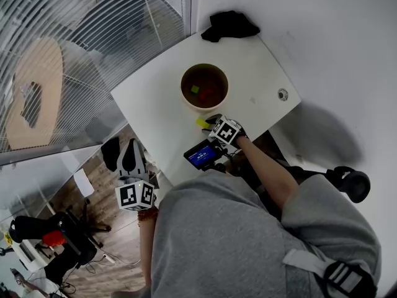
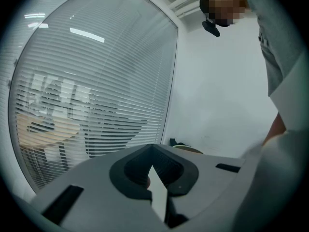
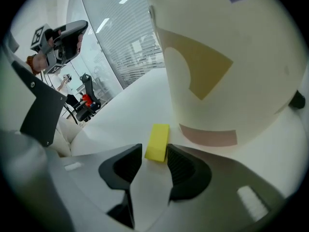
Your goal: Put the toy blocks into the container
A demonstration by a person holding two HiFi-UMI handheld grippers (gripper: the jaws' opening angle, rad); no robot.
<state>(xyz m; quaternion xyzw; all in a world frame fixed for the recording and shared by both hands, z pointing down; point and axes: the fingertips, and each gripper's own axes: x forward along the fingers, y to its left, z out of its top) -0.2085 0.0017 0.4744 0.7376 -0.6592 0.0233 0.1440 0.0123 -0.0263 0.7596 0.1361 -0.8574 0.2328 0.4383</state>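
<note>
A round cream container (image 1: 183, 98) stands on the white table (image 1: 155, 104), with a green and a red block (image 1: 195, 89) inside. A yellow block (image 1: 201, 123) lies on the table just in front of it. My right gripper (image 1: 209, 121) points down at this block. In the right gripper view its jaws stand open, and the near end of the yellow block (image 3: 157, 142) sits between the fingertips of the right gripper (image 3: 153, 154); the container (image 3: 227, 57) rises right behind it. My left gripper (image 1: 131, 160) hangs off the table's near-left edge, shut and empty, its fingertips (image 2: 152, 151) touching.
A black cloth (image 1: 229, 25) lies at the table's far corner, and a round grommet (image 1: 283, 94) sits near the right edge. A glass wall with blinds (image 1: 93, 17) runs along the left. An office chair (image 1: 49, 234) stands on the floor below.
</note>
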